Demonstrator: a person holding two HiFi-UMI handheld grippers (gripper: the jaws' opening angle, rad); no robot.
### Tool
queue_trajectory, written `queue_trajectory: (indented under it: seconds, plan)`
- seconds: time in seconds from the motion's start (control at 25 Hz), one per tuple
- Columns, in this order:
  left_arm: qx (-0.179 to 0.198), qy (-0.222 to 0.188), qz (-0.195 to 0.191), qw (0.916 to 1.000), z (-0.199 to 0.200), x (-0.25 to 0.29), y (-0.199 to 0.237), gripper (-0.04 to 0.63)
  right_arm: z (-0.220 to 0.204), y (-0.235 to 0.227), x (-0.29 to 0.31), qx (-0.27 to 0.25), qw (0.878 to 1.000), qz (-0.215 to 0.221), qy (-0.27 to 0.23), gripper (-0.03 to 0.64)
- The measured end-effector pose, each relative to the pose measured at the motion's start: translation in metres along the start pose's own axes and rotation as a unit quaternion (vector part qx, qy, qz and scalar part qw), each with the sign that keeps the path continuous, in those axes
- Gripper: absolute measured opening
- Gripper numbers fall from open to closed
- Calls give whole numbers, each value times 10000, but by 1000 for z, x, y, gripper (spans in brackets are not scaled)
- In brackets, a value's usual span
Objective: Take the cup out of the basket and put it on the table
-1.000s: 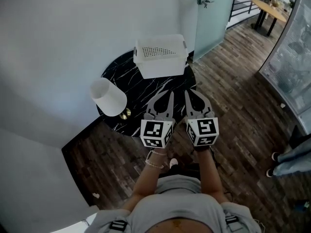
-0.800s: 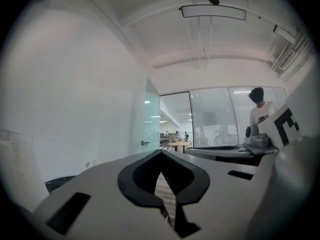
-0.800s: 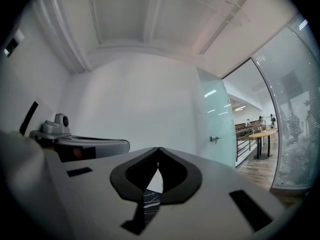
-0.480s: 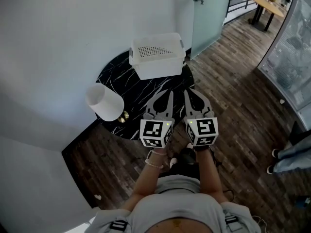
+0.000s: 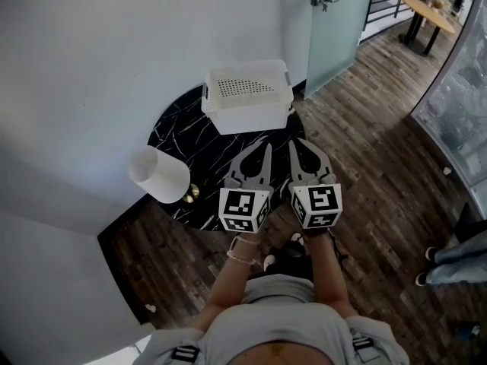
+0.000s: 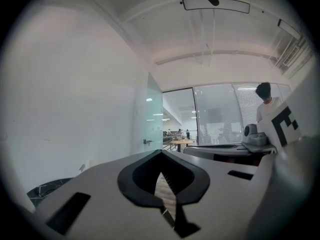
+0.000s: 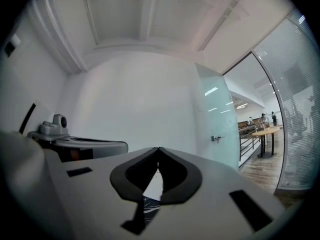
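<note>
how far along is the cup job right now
Nothing done: no cup stands on the black table, and none shows in the white basket at its far side. In hand: nothing; the left hand-held gripper and right hand-held gripper are shut, empty, short of the basket. Left: reach in, lift, set down.

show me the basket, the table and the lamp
basket (image 5: 251, 119): head view, front wall
table (image 5: 190, 135): head view, bare black top
lamp (image 5: 158, 175): head view, white shade

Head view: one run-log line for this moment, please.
left hand-held gripper: shut, empty | right hand-held gripper: shut, empty | basket: on table, untouched
</note>
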State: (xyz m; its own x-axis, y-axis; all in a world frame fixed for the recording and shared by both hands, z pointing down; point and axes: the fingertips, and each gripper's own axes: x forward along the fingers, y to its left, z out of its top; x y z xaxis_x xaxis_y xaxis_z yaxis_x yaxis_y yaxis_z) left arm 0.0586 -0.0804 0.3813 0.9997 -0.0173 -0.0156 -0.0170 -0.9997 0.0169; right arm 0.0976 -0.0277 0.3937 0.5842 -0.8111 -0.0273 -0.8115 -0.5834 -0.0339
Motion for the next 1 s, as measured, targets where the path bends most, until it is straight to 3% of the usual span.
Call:
queue_trajectory:
  seconds: [0.68, 1.0]
  plan:
    - [101, -83, 608, 9981, 18, 79, 7, 5, 22, -52, 66, -104, 9970, 764, -113, 8]
    - [139, -86, 745, 9971, 16, 100, -2, 5, 20, -75, 71, -106, 9960, 885, -112, 8]
